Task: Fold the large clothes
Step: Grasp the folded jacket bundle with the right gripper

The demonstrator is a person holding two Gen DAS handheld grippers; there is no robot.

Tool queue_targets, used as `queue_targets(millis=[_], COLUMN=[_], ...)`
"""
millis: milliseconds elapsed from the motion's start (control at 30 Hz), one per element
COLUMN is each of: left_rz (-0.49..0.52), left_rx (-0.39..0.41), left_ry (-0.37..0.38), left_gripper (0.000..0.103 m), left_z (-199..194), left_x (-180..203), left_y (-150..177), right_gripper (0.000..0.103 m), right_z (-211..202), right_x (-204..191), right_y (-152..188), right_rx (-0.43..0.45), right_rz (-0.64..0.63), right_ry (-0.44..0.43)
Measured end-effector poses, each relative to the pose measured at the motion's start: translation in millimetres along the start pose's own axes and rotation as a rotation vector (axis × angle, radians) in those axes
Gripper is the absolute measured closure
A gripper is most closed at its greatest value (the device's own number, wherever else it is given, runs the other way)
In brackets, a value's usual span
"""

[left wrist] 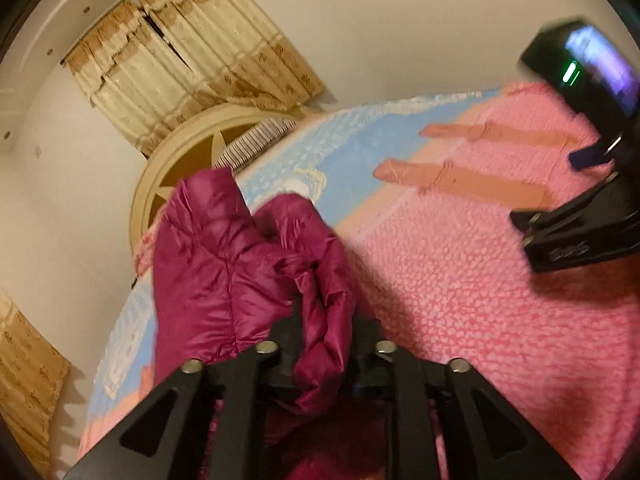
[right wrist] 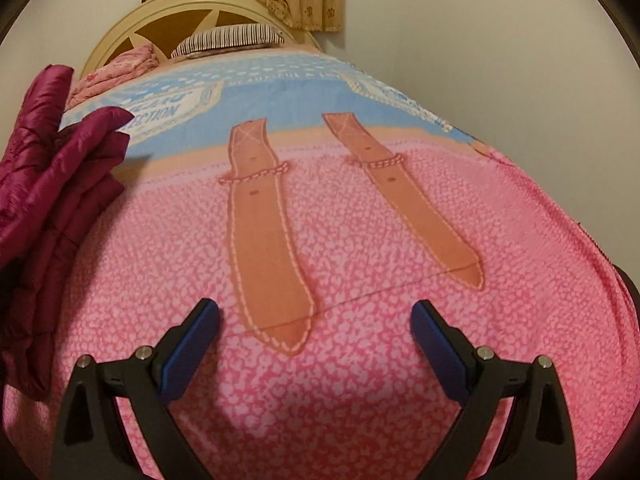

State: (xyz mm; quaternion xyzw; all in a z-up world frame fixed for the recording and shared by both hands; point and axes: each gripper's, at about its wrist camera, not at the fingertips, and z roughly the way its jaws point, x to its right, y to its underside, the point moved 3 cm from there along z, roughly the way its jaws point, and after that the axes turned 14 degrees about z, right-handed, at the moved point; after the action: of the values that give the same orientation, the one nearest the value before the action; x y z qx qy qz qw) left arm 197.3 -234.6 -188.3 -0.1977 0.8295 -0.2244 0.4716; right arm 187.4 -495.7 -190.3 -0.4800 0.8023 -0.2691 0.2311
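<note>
A shiny magenta puffer jacket (left wrist: 224, 264) lies bunched on the left part of a bed, and its quilted folds also show at the left edge of the right wrist view (right wrist: 52, 184). My left gripper (left wrist: 326, 316) has its jaws a little apart, with a thick fold of the jacket lying in the gap. The fabric hides the pads. My right gripper (right wrist: 316, 316) stands wide open over the pink bedspread (right wrist: 320, 392) with nothing between its blue pads (right wrist: 188, 352). It also appears at the right of the left wrist view (left wrist: 548, 188), well clear of the jacket.
The bedspread is pink with a blue band (right wrist: 288, 96) and two tan printed straps (right wrist: 264, 240). A cream headboard (right wrist: 120, 28), a striped pillow (right wrist: 232, 38) and a pink folded cloth (right wrist: 116, 68) sit at the far end. Curtains (left wrist: 180, 64) hang on the wall behind.
</note>
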Motion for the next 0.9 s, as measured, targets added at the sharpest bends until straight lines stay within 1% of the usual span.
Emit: queue_targets(millis=[33,67,100,167,233,300,333,367,400,467,500,567,600,667,700,733,833,900], left_rz=[-0.005,-0.009,-0.018,-0.045,-0.085,-0.147,-0.199,-0.238,-0.307,-0.446,-0.505,-0.641,-0.715,-0.817,-0.851,-0.867,-0.904,-0.916], left_rx=[0.029,0.048,0.078,0.124,0.116,0.084,0.048,0.024,-0.022,-0.154,-0.208,-0.286,-0.315,-0.337,-0.348,-0.352,-0.364,-0.372], left_ry=[0.008,0.008,-0.002,-0.022,-0.033,-0.069,-0.087,-0.101,-0.125,-0.167,-0.184,-0.22,-0.221,-0.225,-0.235,-0.249,-0.245,-0.24], left_gripper=[0.057,0.027,0.009,0.009,0.008,0.008,0.008,0.008,0.008,0.008,0.008,0.008,0.008,0.009,0.008,0.008,0.008,0.008], left_z=[-13.8,-23.1,-37.9,-61.6,-74.0,-75.9,-71.3,-67.6,-57.9,-28.8,-16.5,6.6,18.8,35.0,43.6,48.8,69.0,81.9], left_x=[-2.8,-3.7,-7.9,-20.4,-40.3,-65.1,-84.1,-96.6,-119.3,-162.4,-177.8,-207.4,-221.0,-237.0,-243.5,-247.3,-256.1,-258.6], left_y=[-0.9,-2.1,-0.7,6.0,19.6,38.4,52.6,63.2,80.1,114.1,126.7,152.0,163.2,174.1,175.7,175.2,168.9,161.4], right_gripper=[0.004,0.004,0.004,0.004,0.004,0.004,0.009,0.017,0.02,0.026,0.027,0.028,0.028,0.028,0.028,0.028,0.028,0.028], right_z=[0.7,-0.1,-1.2,-0.1,-1.3,-1.6,-2.0,-2.9,-6.1,-14.8,-19.8,-34.4,-40.4,-54.3,-63.6,-69.3,-93.6,-99.8], right_x=[0.8,0.0,-0.1,0.0,0.0,-0.3,-0.3,-1.0,-3.0,-9.2,-14.4,-33.1,-42.2,-68.3,-86.6,-99.1,-162.0,-195.2], right_y=[1.0,1.7,2.4,2.4,2.6,2.8,2.1,0.4,-1.5,-6.5,-9.7,-20.2,-25.7,-42.7,-53.5,-59.5,-87.9,-96.4], right_rx=[0.0,0.001,0.003,0.001,0.002,-0.002,-0.006,-0.014,-0.019,-0.004,0.002,0.034,0.046,0.066,0.083,0.096,0.144,0.166], right_rz=[-0.003,-0.007,-0.009,-0.009,-0.008,-0.009,-0.002,0.01,0.019,0.042,0.046,0.037,0.035,0.038,0.024,0.011,-0.053,-0.093], right_ry=[0.0,0.002,0.003,0.002,0.001,-0.002,-0.01,-0.026,-0.038,-0.062,-0.081,-0.119,-0.138,-0.192,-0.221,-0.235,-0.299,-0.316])
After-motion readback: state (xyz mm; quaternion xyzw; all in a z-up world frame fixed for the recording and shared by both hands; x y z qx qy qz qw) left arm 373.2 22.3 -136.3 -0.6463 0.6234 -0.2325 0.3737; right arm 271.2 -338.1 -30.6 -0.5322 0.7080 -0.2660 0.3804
